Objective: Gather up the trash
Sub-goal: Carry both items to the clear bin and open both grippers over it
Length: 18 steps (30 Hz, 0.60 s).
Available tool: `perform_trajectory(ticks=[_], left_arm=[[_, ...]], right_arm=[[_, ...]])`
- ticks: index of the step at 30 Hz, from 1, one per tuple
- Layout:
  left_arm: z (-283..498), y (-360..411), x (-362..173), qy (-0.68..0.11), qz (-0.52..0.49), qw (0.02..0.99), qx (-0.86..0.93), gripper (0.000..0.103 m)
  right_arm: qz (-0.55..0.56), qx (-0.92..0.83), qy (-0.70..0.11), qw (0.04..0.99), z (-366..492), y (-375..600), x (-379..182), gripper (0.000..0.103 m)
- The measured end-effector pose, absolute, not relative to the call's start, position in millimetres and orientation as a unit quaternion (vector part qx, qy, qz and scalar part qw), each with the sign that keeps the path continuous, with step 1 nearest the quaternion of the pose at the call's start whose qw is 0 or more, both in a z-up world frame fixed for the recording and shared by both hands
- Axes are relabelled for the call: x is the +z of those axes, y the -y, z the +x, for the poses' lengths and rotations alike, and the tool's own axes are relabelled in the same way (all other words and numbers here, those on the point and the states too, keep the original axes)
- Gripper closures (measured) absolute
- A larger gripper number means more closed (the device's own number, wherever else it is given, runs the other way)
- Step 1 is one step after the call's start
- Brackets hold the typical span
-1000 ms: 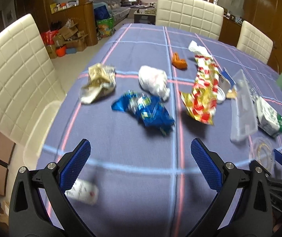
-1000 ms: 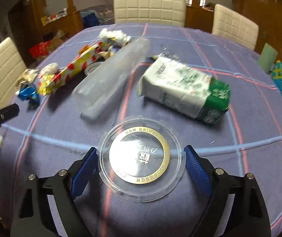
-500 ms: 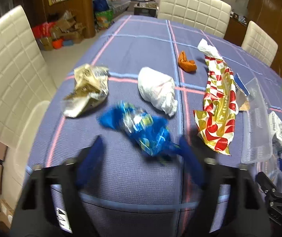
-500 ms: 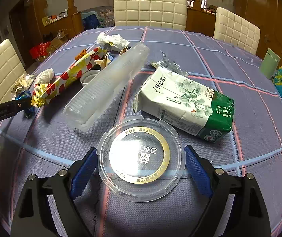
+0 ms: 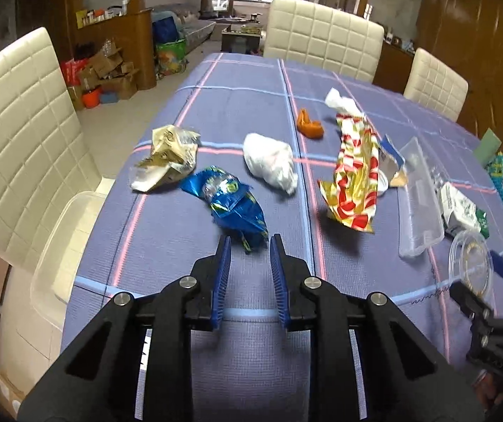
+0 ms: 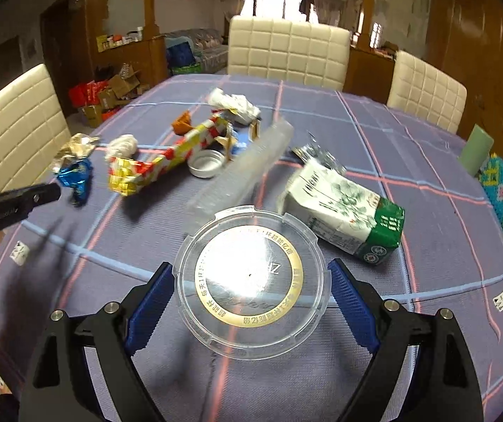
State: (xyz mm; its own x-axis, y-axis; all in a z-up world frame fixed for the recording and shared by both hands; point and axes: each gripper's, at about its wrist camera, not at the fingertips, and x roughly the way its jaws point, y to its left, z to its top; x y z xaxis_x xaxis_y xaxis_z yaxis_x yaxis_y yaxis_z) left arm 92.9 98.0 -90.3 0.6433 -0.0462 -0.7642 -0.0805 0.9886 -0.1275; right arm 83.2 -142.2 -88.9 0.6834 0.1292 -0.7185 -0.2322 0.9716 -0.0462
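At the near left edge of the table point(image 5: 244, 81), the left gripper point(image 5: 250, 242) has its jaws drawn in narrow on the near tail of the blue wrapper point(image 5: 230, 200). The rest of the crumpled foil lies flat on the cloth, so how firm that pinch is I cannot tell. The wrapper's long axis runs from far left to near right, and the end it points at the claw is the only part between the pads.

Further right, the right gripper point(image 6: 250, 265) holds the clear lid point(image 6: 251, 274) across its full width, one pad on each side of the rim. The lid is tilted towards the camera.

What the coming move likely turns on is the clear tub point(image 5: 54, 246), which sits on the white chair point(image 5: 22, 123) just off the table's left side. It looks like the place for trash. It lies to the left of the left claw and well apart from the right one, so the left hand is nearer and the wrapper would probably go in first.
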Motion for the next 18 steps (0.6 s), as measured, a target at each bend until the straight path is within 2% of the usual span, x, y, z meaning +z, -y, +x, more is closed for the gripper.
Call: perform_trajectory(ticks=[2,3,5,8,12,14,15,17,18], left_arm=[[103,-105,-93,-0.438,-0.099,0.894,0.006,0.074],[109,-106,-95,-0.444,-0.103,0.890,0.013,0.068],[116,-107,-96,-0.448,-0.108,0.887,0.022,0.004],[118,-100,-88,-0.417,-0.097,0.903,0.020,0.004],[137,-97,-92,-0.423,-0.073,0.902,0.051,0.007],[148,-103,-102,-0.445,-0.084,0.890,0.054,0.028],[152,-106,-107,-0.454,-0.089,0.885,0.054,0.032],[157,-111,-118,-0.472,-0.095,0.875,0.055,0.063],[155,-112,-119,-0.470,-0.091,0.876,0.059,0.064]], right_arm=[[-0.069,0.103,-0.378,0.917,80,138,-85,0.018],[-0.071,0.104,-0.374,0.919,80,137,-84,0.018],[-0.070,0.103,-0.371,0.920,80,138,-83,0.018],[-0.062,0.095,-0.377,0.919,84,143,-85,0.018],[-0.046,0.091,-0.390,0.915,94,149,-91,0.018],[-0.045,0.092,-0.391,0.914,99,149,-93,0.018],[-0.046,0.093,-0.391,0.914,101,149,-93,0.018],[-0.046,0.095,-0.392,0.914,104,148,-95,0.018],[-0.045,0.096,-0.392,0.914,105,147,-95,0.018]])
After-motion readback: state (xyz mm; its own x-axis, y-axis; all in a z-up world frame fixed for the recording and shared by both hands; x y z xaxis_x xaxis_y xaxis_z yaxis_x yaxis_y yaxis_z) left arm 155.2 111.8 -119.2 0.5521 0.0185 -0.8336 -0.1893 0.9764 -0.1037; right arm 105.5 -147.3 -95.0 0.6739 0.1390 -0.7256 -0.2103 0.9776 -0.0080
